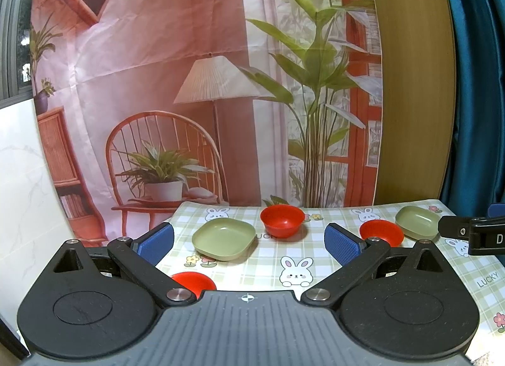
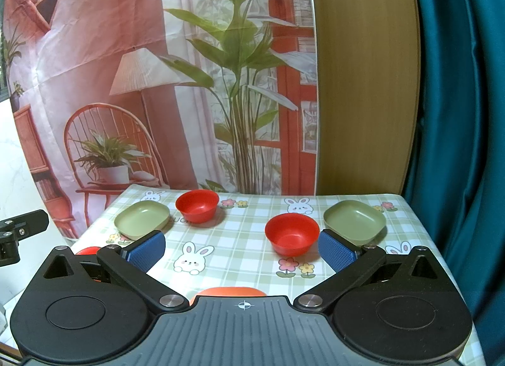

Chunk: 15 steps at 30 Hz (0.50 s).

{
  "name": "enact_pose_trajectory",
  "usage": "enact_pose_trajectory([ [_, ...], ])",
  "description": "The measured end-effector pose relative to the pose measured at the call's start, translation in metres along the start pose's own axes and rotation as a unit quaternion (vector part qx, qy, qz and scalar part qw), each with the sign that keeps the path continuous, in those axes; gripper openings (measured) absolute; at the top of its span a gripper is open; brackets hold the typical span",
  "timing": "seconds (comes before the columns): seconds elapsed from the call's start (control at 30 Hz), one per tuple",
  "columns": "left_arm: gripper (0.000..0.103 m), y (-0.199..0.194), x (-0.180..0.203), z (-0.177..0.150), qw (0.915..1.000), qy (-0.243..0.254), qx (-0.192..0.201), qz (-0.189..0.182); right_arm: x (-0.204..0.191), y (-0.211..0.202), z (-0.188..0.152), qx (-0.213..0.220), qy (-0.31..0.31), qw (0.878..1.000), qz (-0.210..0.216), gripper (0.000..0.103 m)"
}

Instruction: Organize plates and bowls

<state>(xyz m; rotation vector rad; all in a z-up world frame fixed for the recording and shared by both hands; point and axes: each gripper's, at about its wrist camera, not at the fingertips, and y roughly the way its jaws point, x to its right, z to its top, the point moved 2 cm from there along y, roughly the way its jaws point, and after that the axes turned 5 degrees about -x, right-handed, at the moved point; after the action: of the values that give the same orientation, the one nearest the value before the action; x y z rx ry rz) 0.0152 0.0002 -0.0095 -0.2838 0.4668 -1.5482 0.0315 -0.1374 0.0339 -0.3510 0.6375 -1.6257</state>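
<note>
1. While both of my tools hang back above the near edge of the tabletop (image 2: 252, 233), nothing is gripped yet, so I judge the sorting has not started.
2. Farthest left, a red bowl (image 1: 192, 282) sits close under my left tool (image 1: 249, 244), half hidden by the tool body. That tool is spread wide, with nothing between its blue pads (image 1: 156, 241).
3. Next comes a green plate (image 1: 224, 238), lying flat with a second red bowl (image 1: 282, 220) just beside it on the right, toward the back. They are apart, not stacked.
4. Right of centre, a third red bowl (image 2: 292, 233) stands near another green plate (image 2: 355, 220), also unstacked. Like goes with like, I reckon, so the plates want pairing and the bowls nesting.
5. My right tool (image 2: 241, 250) is likewise wide open and empty. An orange-red rim (image 2: 232, 291) peeks out just beneath it; I cannot tell what dish it is.
6. The checked cloth, printed with rabbits and flowers, reads "LUCKY" (image 1: 488, 279) near the right edge. A letter "D" shows on the right tool in the left view.
</note>
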Motion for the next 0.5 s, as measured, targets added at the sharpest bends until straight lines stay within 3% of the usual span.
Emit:
enact_pose_trajectory([
  [0.5,0.102,0.0003,-0.0001,0.0004,1.0,0.0,0.0,0.0,0.0006,-0.0004,-0.0008,0.001,0.0,1.0,0.0,0.103],
])
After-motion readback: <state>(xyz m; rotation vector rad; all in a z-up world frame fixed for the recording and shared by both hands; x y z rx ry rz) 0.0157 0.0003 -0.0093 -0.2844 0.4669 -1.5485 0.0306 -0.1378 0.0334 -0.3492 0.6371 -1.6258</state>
